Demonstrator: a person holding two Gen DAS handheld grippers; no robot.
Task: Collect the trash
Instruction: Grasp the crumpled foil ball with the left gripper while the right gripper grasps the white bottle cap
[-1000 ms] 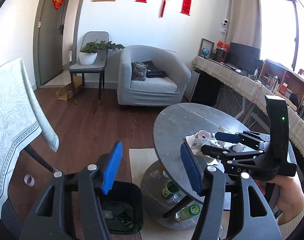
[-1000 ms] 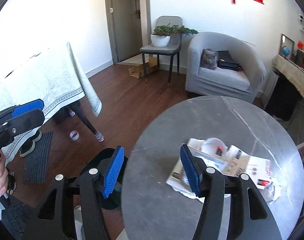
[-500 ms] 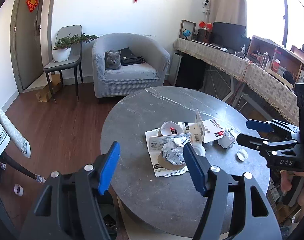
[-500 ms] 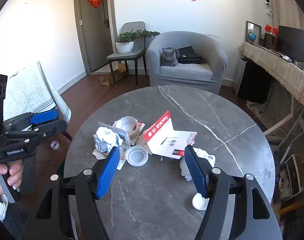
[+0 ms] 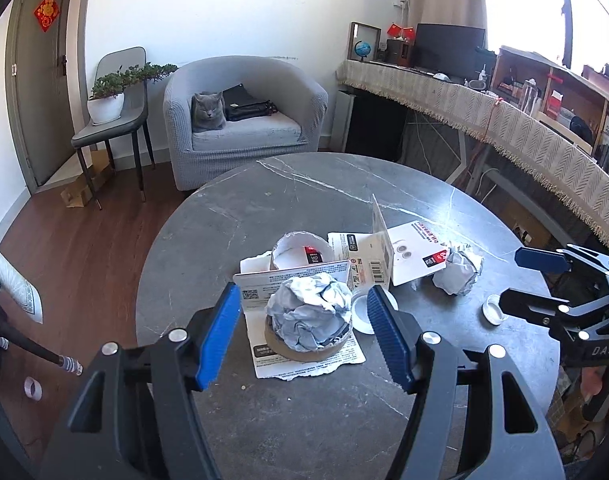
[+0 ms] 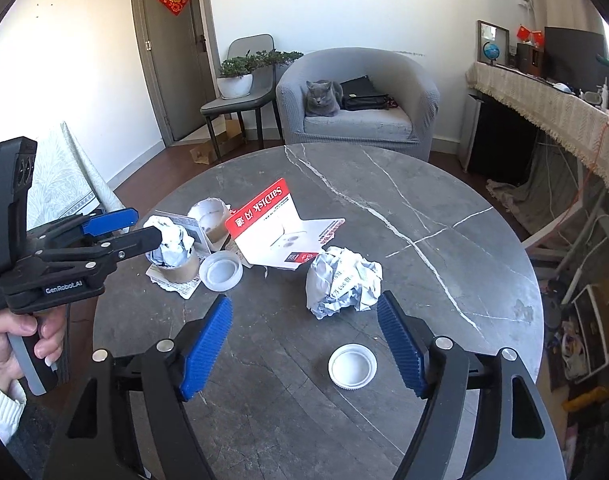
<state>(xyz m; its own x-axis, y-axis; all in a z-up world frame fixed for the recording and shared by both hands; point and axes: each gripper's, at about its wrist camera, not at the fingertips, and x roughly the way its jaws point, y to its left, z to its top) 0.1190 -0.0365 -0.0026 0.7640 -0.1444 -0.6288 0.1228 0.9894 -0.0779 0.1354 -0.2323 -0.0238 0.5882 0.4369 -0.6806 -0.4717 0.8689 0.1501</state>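
Trash sits clustered on our round marble table [image 6: 444, 208]. Our left gripper [image 5: 302, 336] has its jaws spread either side of a crumpled paper ball [image 5: 310, 318] that hides most of the tape roll [image 5: 300, 350] beneath. Our right gripper [image 6: 304, 340], jaws wide too, frames another paper wad [image 6: 340, 280] and a white lid [image 6: 352, 366].
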